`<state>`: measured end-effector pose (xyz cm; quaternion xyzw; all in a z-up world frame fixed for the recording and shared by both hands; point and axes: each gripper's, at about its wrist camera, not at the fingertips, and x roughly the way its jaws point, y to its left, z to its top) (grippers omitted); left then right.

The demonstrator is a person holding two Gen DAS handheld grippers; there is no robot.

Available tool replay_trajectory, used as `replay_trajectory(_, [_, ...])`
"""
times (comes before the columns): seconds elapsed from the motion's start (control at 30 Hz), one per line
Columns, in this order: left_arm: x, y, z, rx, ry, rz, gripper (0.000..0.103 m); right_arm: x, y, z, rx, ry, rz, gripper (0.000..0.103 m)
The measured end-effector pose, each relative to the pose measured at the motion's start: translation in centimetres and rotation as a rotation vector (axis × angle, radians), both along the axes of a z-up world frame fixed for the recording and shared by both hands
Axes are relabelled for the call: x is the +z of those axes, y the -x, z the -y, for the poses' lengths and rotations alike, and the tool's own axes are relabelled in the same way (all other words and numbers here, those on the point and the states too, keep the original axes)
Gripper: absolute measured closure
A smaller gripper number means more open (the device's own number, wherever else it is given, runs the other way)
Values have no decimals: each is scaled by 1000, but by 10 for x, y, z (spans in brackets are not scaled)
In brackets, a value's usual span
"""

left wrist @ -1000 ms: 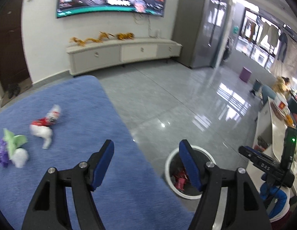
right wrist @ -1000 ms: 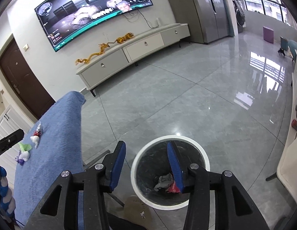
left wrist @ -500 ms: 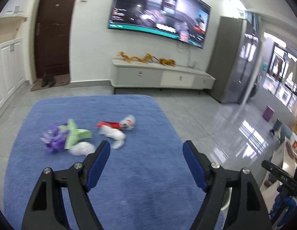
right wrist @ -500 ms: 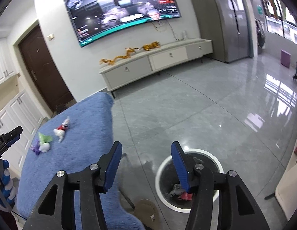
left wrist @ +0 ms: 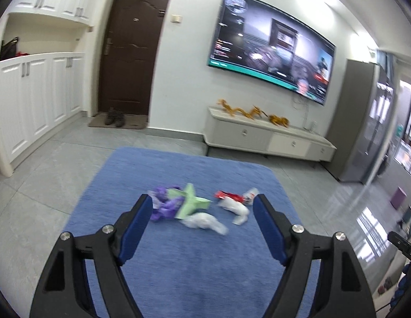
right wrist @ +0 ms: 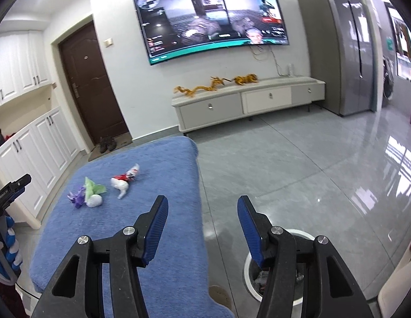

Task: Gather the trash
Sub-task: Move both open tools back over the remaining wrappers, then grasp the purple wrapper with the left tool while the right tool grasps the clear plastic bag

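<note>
Several pieces of trash lie on the blue cloth-covered table (left wrist: 179,265): a purple wrapper (left wrist: 165,206), green paper (left wrist: 190,201), a crumpled white tissue (left wrist: 204,221), another white tissue (left wrist: 234,206) and a red-and-white wrapper (left wrist: 235,196). My left gripper (left wrist: 202,206) hangs open above the table just short of the pile, holding nothing. My right gripper (right wrist: 202,206) is open and empty over the table's right edge. The trash (right wrist: 94,201) is far to its left. The white-rimmed bin (right wrist: 246,265) stands on the floor behind its right finger.
A low TV cabinet (right wrist: 247,100) and a wall screen (right wrist: 213,23) face the table. A dark door (left wrist: 131,53) and white cupboards (left wrist: 38,92) are on the left, a grey fridge (right wrist: 337,45) on the right. A brown slipper (right wrist: 218,295) lies beside the bin.
The left gripper swung from over the bin to the table and now faces the trash pile. The right gripper rose and turned left; the bin slid to the lower right. Both jaws opened wider.
</note>
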<state>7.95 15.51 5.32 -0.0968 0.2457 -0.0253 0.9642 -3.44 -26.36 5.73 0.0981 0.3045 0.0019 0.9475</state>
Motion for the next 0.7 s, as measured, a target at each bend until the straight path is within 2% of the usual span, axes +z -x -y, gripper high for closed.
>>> replay_trajectory(0.23, [14,3,-45,108,2,26,26,13,-9,-18,50,9,23,51])
replay_trajectory(0.5, [45,3,-79,181,-50,89,26,24,-32,-38,107,11,47,50])
replay_trajectory(0.7, [23,-7,-91,205,-50,44,26,14,-49,-48,130,4,20,49])
